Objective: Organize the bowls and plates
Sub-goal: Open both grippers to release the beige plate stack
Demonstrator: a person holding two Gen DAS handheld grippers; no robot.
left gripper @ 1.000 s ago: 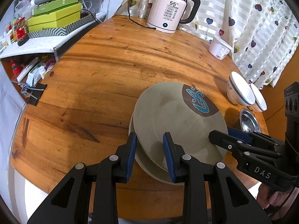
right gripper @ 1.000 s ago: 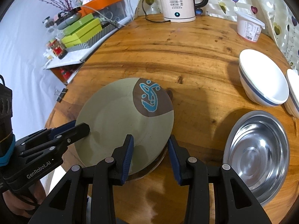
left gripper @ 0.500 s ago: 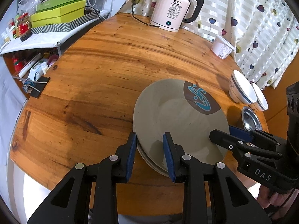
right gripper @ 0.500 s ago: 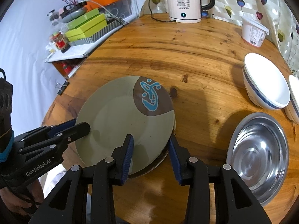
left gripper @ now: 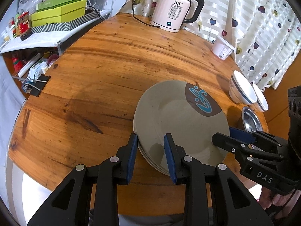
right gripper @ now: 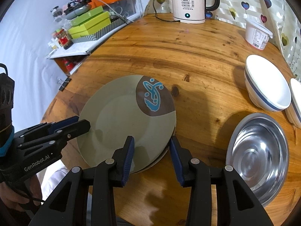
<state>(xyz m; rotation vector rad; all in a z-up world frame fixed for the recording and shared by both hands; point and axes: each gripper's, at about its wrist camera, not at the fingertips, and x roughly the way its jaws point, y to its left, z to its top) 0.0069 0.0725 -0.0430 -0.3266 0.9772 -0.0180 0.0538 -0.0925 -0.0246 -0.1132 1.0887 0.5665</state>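
Observation:
A grey-green plate (left gripper: 178,124) (right gripper: 120,124) with a brown patch and a blue motif lies on top of a stack of like plates (left gripper: 150,162) on the round wooden table (left gripper: 112,66). My left gripper (left gripper: 151,146) is shut on its near left rim, one pad on the face and one at the outer edge. My right gripper (right gripper: 152,148) grips the opposite rim the same way. Each gripper shows in the other's view: the right gripper (left gripper: 222,137), the left gripper (right gripper: 82,124). Two white bowls with blue bands (right gripper: 267,82) (right gripper: 296,98) and a steel bowl (right gripper: 257,154) stand to the right.
A white electric kettle (left gripper: 173,9) with its cord and a white tub (left gripper: 222,47) stand at the table's far side by a heart-print curtain. A shelf with green boxes (left gripper: 60,13) lies beyond the left edge. A hand (left gripper: 278,201) holds the right gripper.
The top plate stood offset over the lower plates, which showed at its near side. Now it sits almost flush on the stack. Both grippers keep the same hold.

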